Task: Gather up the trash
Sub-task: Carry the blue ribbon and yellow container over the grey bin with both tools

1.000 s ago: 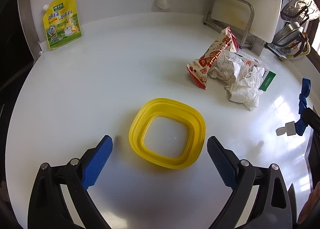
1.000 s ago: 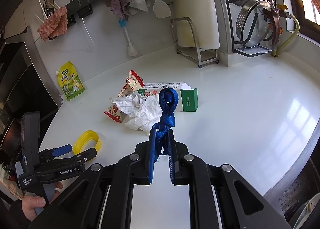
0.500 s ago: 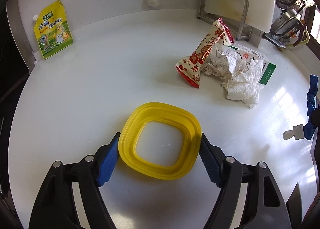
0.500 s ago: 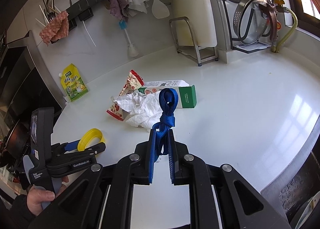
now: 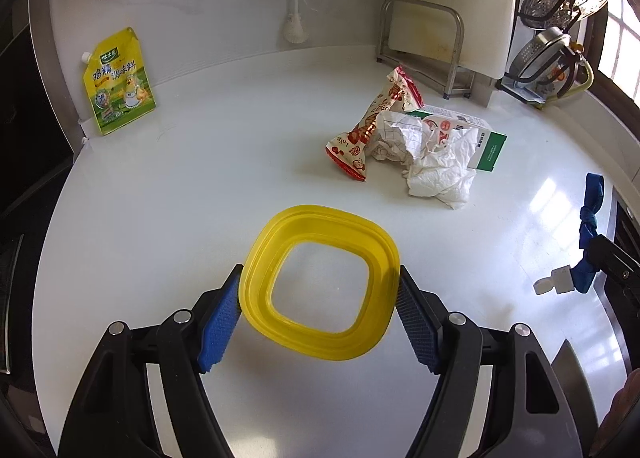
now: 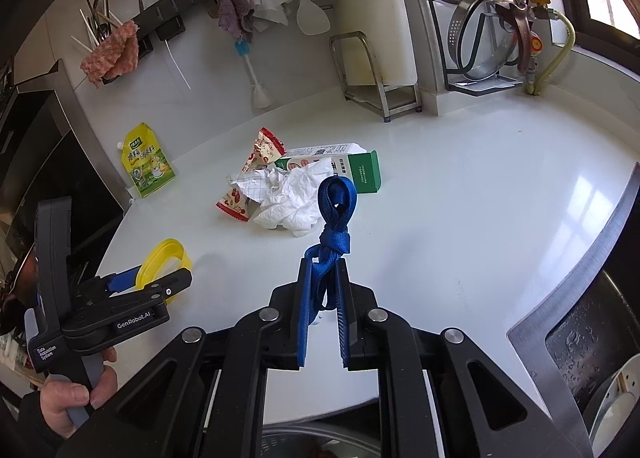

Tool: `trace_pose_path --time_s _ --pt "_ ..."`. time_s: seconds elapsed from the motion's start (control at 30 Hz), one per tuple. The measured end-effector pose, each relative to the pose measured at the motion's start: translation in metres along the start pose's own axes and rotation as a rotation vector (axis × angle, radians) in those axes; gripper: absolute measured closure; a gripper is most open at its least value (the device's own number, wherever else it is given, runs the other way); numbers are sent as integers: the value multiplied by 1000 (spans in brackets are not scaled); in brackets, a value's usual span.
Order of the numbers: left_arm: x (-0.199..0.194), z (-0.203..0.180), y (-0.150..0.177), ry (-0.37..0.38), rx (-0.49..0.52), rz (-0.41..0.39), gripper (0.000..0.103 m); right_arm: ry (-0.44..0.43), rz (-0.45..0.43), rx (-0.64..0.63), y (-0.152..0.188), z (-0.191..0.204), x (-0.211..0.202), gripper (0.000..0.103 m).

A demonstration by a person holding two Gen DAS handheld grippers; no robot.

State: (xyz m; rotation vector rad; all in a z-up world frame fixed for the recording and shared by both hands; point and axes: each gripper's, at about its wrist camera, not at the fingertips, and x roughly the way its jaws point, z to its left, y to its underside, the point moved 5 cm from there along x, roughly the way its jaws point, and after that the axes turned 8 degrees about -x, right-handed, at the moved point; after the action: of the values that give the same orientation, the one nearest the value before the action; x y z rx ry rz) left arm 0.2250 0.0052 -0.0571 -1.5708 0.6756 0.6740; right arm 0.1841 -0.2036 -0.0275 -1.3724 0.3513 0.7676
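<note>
Yellow plastic, a thin square ring with rounded corners (image 5: 320,282), sits clamped across its outer edges in my left claw (image 5: 320,316), lifted just off the white counter (image 5: 200,186). Light, bendy, slick, so I squeeze gently. My right claw (image 6: 323,314) pinches a knotted blue webbing strap (image 6: 334,218); crumpled paper (image 5: 436,166) waits beyond.

Yellow ring (image 5: 320,282), blue strap (image 6: 334,218), red-white wrapper (image 5: 370,130), green-white carton (image 5: 486,144), white paper (image 5: 438,170), faint grid probably.
</note>
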Motion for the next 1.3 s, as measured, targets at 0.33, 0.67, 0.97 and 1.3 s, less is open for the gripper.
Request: trace_pose_path --time_s 0.33,0.67,0.97,1.3 --pt "-64 -18 27 58 32 -47 32 26 -6 25 35 15 -56 91" --pt "-112 -20 67 89 58 -63 32 38 -9 21 74 36 -105 91" --pt "-139 -30 106 136 100 -59 32 60 4 18 110 46 -138 91" --pt "-149 -33 149 165 129 -43 32 68 38 37 153 53 -149 91"
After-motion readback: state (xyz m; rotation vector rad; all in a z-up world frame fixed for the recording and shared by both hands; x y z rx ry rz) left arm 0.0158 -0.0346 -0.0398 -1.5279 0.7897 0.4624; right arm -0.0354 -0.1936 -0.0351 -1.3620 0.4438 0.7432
